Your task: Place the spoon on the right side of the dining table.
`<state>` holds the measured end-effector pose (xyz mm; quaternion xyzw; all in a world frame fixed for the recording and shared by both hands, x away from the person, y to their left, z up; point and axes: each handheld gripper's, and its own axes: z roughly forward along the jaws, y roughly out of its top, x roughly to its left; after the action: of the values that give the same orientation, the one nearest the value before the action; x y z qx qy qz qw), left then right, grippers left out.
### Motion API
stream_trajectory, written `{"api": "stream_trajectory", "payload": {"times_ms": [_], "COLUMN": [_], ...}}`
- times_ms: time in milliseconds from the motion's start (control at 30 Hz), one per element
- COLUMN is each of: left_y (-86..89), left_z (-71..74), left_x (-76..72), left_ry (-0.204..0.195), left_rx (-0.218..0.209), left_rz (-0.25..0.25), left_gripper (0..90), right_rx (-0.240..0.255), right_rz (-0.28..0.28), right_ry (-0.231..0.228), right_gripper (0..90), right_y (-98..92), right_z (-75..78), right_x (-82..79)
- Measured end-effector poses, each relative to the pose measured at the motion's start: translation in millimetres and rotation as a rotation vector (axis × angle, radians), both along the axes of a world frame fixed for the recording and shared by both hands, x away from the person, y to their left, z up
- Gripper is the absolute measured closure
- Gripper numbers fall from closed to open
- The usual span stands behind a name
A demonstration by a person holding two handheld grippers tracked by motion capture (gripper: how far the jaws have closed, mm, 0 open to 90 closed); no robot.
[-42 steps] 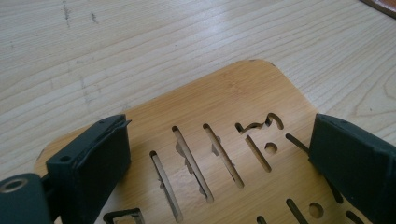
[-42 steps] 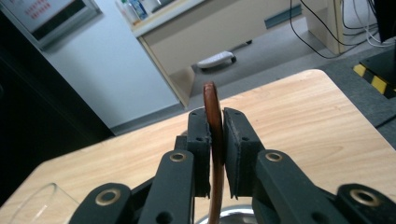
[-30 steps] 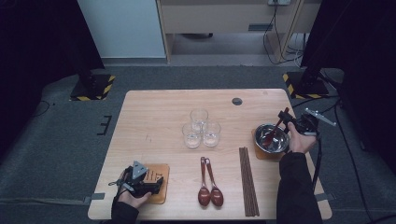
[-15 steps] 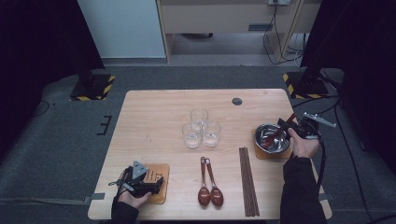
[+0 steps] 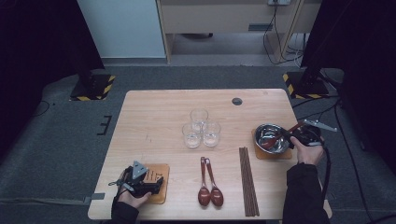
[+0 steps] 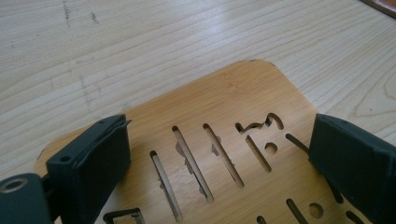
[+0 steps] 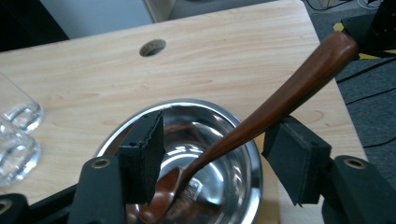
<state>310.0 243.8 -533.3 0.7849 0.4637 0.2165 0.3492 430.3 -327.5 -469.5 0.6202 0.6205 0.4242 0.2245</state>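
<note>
A pale wooden table (image 5: 159, 116) with a round cable hole (image 5: 237, 101) stands on grey carpet (image 5: 56, 140), dark curtains at both sides. At its right edge the right gripper (image 7: 212, 154) has just been opening its jaws, and the brown spoon (image 7: 280, 100) leans in the steel bowl (image 7: 233, 196) between them, unpressed. The left gripper (image 6: 219, 163) rests open-jawed over the slotted bamboo coaster (image 6: 224, 107) near the front left corner.

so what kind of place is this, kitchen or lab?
Most likely a lab or recording studio, not a kitchen: black curtains flank the wooden table, stands with hazard-striped bases sit on grey carpet, and loose cables run along the back wall.
</note>
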Motion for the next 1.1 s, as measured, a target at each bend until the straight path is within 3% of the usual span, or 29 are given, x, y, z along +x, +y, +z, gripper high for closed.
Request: {"api": "stream_trajectory", "payload": {"times_ms": [267, 567, 633, 1100], "left_y": [0.1, 0.0, -0.3, -0.3], "left_z": [-0.1, 0.0, -0.1, 0.0], "left_x": [-0.1, -0.2, -0.4, -0.6], "left_ry": [-0.001, 0.0, -0.002, -0.001], "left_rx": [0.0, 0.002, 0.0, 0.003], "left_rz": [0.0, 0.0, 0.003, 0.003], "left_gripper": [4.6, 4.6, 4.6, 4.6], "right_rx": [0.006, -0.014, -0.039, -0.025], "right_rz": [0.003, 0.016, 0.018, 0.027], "right_ry": [0.016, 0.048, 0.063, 0.082], "right_gripper": [35.6, 34.3, 34.4, 31.9], "right_y": [-7.5, -11.1, -12.4, -14.3], "right_z": [-10.3, -16.2, -17.1, -21.9], "right_x": [-3.7, -7.2, -8.4, -16.5]}}
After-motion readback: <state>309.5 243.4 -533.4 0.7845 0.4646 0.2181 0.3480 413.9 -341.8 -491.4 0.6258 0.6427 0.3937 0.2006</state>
